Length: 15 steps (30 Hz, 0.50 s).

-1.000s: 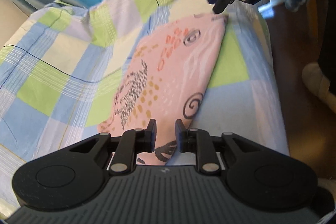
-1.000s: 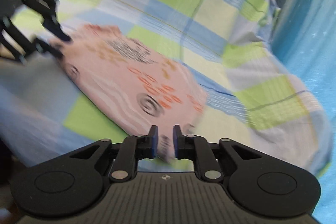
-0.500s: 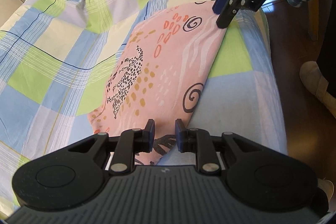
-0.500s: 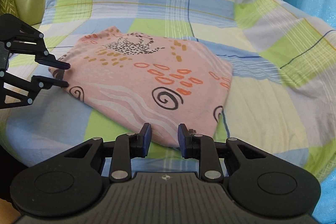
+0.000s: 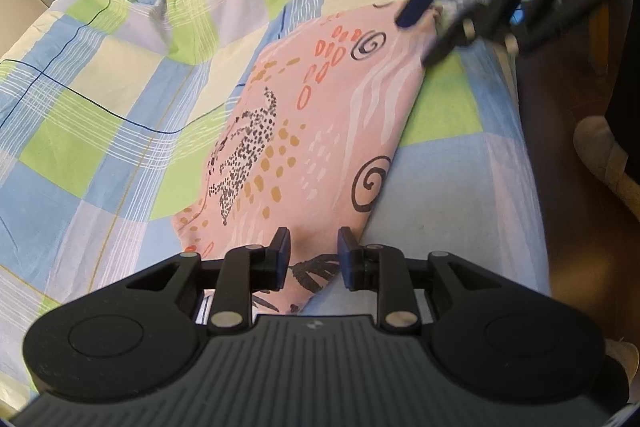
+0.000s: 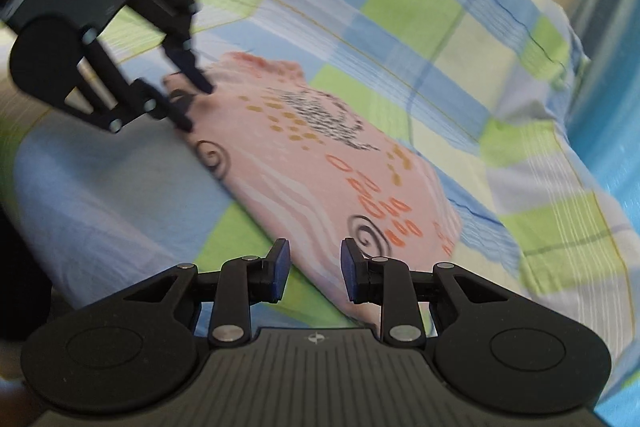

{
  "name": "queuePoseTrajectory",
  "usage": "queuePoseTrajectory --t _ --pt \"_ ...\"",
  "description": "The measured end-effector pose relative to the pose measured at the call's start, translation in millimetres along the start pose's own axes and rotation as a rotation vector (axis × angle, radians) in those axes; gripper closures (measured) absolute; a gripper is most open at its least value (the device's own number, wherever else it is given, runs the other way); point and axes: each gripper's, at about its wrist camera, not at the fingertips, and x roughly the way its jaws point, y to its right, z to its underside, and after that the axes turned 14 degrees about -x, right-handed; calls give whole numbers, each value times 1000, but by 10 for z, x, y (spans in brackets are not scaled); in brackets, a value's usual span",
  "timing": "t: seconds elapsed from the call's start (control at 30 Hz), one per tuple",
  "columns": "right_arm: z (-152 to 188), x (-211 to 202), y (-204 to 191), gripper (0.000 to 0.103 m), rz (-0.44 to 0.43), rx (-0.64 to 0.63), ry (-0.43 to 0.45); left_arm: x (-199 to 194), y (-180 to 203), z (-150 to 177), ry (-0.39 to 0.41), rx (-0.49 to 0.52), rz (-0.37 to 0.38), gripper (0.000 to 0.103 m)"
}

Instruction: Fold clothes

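Pink spiral-and-dot garment (image 5: 320, 131) on blue-green checked sheet (image 5: 120, 107)

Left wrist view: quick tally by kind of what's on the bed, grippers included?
Pink patterned garment: 1
Checked bedsheet: 1
Grippers: 2, left gripper, right gripper, both open
Total: 4

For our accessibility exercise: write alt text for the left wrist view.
A folded pink garment lies on a checked sheet. The open left gripper is at its near end, the open right gripper at its far corner.
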Motion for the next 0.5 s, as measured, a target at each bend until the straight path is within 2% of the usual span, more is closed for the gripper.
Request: queuePoseTrajectory --t 0.07,0.13,0.2,0.23,0.3,0.37,0.5 --pt "-47 75 -71 76 -3 -66 -13 -64 -87 -6 34 -53 16 73" --pt "-79 187 -215 76 35 -216 -54 -115 -141 -9 61 -85 30 73" --pt "-85 278 -371 76 95 -374 -77 -113 -87 -5 62 -49 33 73" --pt "-93 306 -404 78 108 -405 -83 -107 -48 -3 59 -24 33 73" --pt "-113 322 -362 86 94 -365 -92 -83 63 -4 48 41 33 72" --pt "-125 294 -280 101 87 -303 -79 -52 203 -6 45 119 31 70" --pt "-138 158 -114 101 107 -203 -29 42 396 -9 71 230 -15 58"
